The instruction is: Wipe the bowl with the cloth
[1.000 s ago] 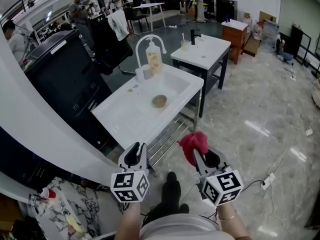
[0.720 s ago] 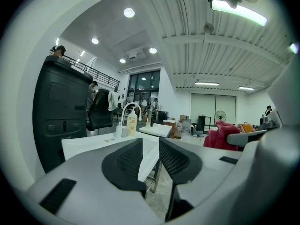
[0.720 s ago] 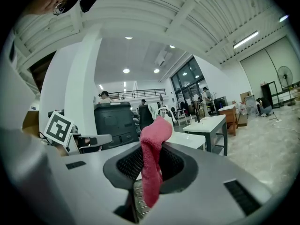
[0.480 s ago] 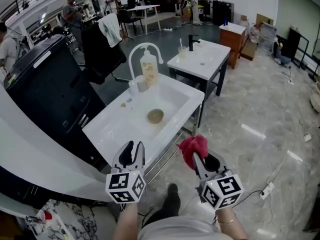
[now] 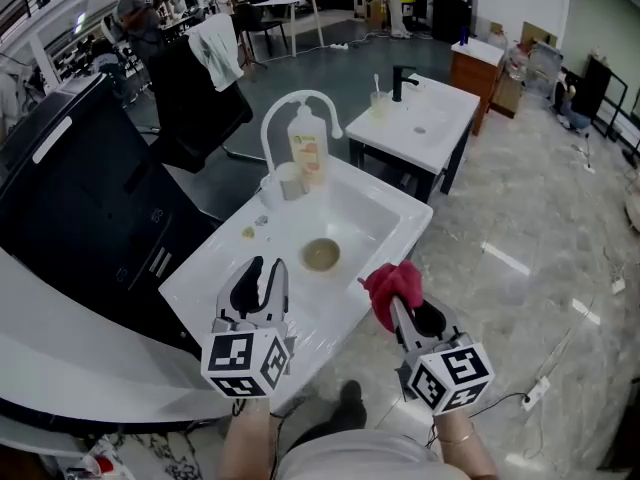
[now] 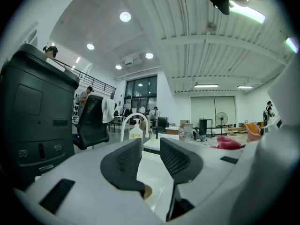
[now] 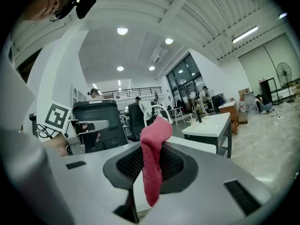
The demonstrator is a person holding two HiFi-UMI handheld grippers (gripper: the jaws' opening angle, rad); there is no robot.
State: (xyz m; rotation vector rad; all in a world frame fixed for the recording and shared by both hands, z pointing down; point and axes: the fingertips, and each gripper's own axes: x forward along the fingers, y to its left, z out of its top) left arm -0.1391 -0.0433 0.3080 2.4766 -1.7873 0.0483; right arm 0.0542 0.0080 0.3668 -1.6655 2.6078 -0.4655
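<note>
**A:** Bowl first, where?

**B:** The tan bowl [image 5: 321,255] sits upright in the basin of the white sink counter [image 5: 212,273]. Nothing is touching it. It also shows low in the left gripper view [image 6: 146,191], past the gap in the tongs.

**A:** Cloth?

**B:** The red cloth [image 5: 392,286] is pinched in the right tongs [image 5: 398,310], bunched above the tips at the counter's near right edge, apart from the bowl. In the right gripper view the cloth [image 7: 152,168] hangs down between the pads, with the right tongs [image 7: 152,165] clamped on it.

**A:** Left tongs?

**B:** The left tongs [image 5: 258,274] have just been opening. The jaws stand apart with nothing between the pads [image 6: 127,159]. They hover over the counter's flat part, left of the bowl.

**A:** Arm pose?

**B:** Both forearms come in from the bottom edge, left [image 5: 243,440] and right [image 5: 462,450]. Both tongs point forward at the sink, about level and side by side.

**A:** Background?

**B:** A soap bottle [image 5: 308,144], a white faucet [image 5: 300,98] and a cup [image 5: 289,180] stand behind the bowl. A second sink counter [image 5: 425,128] is farther back.
</note>
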